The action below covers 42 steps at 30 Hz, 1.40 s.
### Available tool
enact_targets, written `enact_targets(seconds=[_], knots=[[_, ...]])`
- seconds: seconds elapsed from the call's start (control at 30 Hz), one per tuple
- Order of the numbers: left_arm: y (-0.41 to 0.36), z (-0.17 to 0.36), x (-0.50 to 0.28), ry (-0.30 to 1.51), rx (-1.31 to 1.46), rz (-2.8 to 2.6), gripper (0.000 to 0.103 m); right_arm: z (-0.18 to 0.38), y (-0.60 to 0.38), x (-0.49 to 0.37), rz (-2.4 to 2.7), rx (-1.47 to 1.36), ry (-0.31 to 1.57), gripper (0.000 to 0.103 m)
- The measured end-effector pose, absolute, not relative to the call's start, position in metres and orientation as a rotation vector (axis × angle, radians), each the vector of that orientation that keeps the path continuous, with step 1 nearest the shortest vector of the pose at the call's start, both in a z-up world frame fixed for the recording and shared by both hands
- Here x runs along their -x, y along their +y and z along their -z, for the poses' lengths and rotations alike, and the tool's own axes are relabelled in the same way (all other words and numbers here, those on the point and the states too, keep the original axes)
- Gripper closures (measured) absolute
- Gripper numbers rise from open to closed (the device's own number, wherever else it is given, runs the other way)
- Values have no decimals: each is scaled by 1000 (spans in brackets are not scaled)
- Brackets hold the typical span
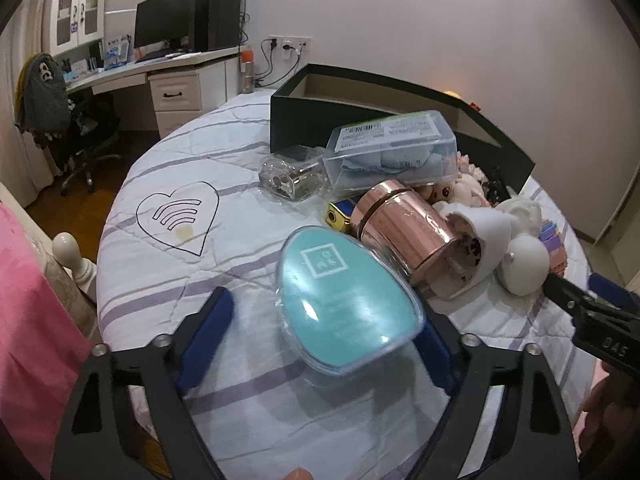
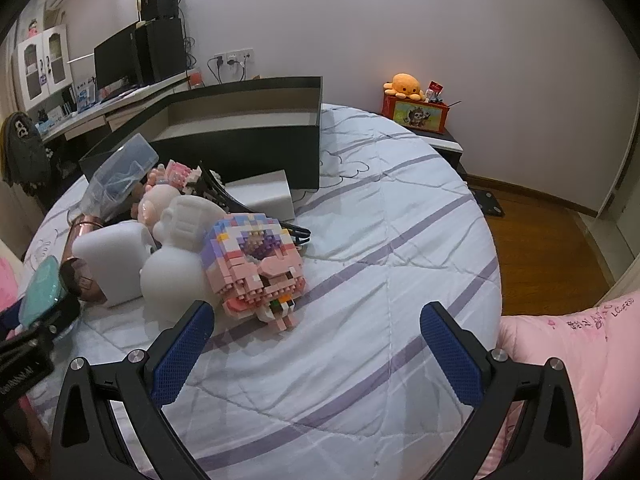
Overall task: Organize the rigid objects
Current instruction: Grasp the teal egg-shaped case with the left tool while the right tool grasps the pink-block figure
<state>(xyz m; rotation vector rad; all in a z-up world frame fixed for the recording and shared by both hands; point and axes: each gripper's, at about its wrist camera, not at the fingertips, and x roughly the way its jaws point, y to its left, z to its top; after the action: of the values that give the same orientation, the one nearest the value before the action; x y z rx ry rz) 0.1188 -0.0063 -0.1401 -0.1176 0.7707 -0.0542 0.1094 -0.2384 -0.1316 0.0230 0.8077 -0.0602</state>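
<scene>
Left gripper (image 1: 326, 332) straddles the teal egg-shaped case (image 1: 344, 300) at lower centre on the bed (image 1: 168, 280), fingers spread, not yet gripping. Right gripper (image 2: 318, 344) hangs wide, empty. Next: clamp and carry it to the black box (image 1: 304, 120).

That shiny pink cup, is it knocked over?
Yes. The rose-gold cup lies on its side on the bed, jammed among other toys in a pile, with the clear plastic box propped tilted beside it.
</scene>
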Motion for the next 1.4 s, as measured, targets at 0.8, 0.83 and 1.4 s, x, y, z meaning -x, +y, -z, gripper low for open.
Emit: enact_targets(seconds=[0.8, 0.83, 1.4], knots=[[19, 134, -127, 753, 95, 28, 39, 126, -233, -135, -29, 88, 769, 19], [18, 134, -127, 752, 94, 28, 39, 125, -234, -137, -39, 87, 768, 25], [23, 132, -128, 761, 124, 48, 39, 136, -233, -144, -143, -7, 817, 74]])
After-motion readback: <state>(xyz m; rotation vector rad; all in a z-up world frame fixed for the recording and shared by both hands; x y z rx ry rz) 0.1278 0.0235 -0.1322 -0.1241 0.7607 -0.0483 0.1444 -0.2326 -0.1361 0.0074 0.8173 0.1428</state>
